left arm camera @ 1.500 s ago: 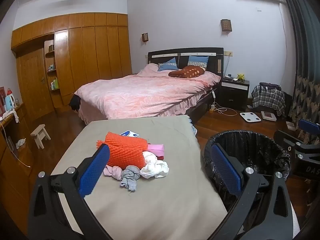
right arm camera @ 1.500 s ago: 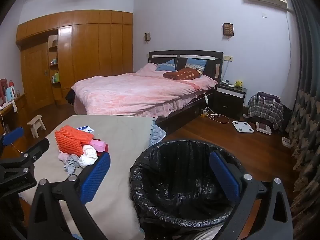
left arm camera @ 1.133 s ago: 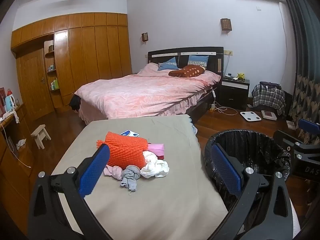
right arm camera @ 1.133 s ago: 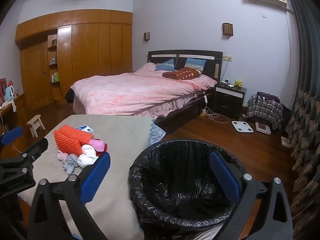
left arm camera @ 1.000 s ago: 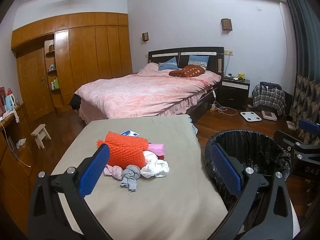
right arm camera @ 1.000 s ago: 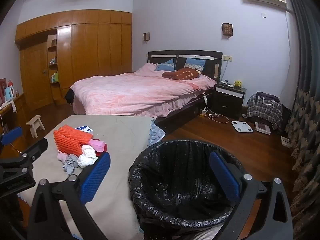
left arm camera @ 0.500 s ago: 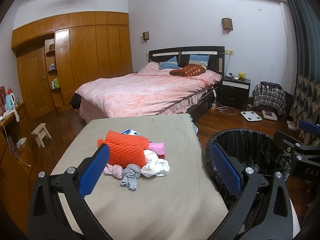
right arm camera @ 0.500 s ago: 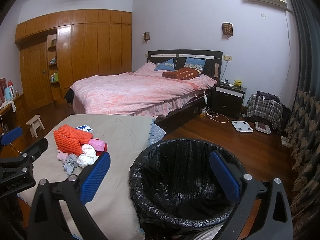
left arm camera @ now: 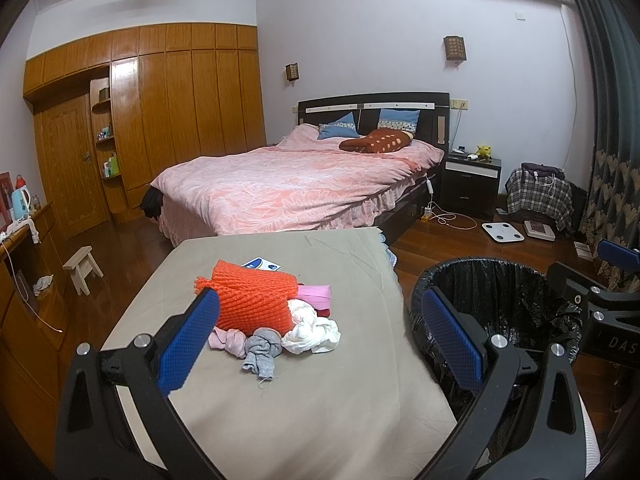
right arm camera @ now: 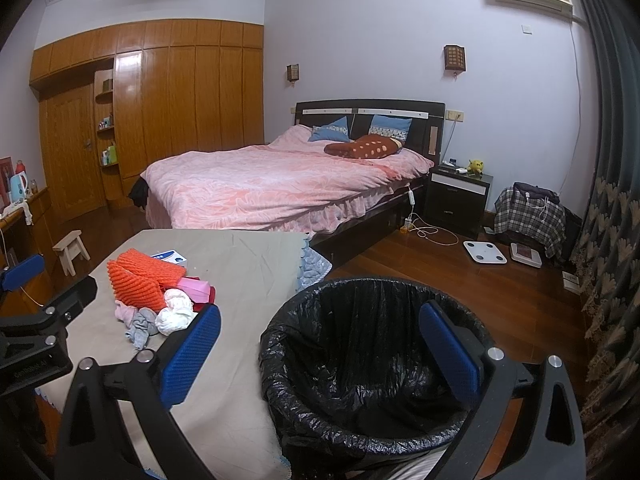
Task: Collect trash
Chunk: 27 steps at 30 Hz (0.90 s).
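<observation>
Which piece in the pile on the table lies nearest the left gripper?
The grey crumpled cloth, at the pile's front edge; the orange knit, white wad and pink pieces sit farther back.

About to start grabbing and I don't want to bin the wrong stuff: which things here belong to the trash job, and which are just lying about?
Job:
- pile on the table: orange mesh, white wad, grey rag, pink pieces
- black-lined bin
- left gripper and right gripper, both open and empty

Probably lying about:
- blue-and-white card behind the pile
- bathroom scale
- wooden stool
</observation>
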{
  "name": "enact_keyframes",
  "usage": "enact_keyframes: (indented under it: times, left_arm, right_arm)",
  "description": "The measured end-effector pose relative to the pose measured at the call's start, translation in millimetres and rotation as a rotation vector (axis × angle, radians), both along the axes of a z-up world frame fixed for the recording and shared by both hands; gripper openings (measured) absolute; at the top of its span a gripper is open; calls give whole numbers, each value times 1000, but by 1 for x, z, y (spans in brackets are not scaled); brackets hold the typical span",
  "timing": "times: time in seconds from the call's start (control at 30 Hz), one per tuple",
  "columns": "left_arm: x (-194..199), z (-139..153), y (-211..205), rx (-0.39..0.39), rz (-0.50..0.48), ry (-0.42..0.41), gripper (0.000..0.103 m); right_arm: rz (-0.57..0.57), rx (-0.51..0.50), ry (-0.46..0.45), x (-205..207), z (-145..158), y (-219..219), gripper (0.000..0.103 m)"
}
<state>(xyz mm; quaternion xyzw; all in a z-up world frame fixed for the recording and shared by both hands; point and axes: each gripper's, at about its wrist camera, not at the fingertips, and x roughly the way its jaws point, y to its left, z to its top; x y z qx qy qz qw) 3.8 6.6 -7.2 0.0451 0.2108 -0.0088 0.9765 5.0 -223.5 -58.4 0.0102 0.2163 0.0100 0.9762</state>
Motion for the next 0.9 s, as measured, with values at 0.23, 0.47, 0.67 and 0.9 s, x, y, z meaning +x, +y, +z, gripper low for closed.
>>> enact_keyframes:
  times: [0.23, 0.47, 0.67, 0.9]
  left_arm:
    - [0, 0, 0, 0, 0, 1, 98]
    - [0, 0, 0, 0, 0, 1, 98]
    - [-1, -3, 5, -2, 0, 2, 98]
    - [-1, -2, 4, -1, 0, 3, 98]
  right_arm:
    - [1, 1, 1, 0, 1, 0, 97]
    - [1, 2, 2, 3, -5, 3, 97]
    - [0, 2, 3, 3, -5, 3, 97]
    - [0, 2, 4, 3, -5, 3, 97]
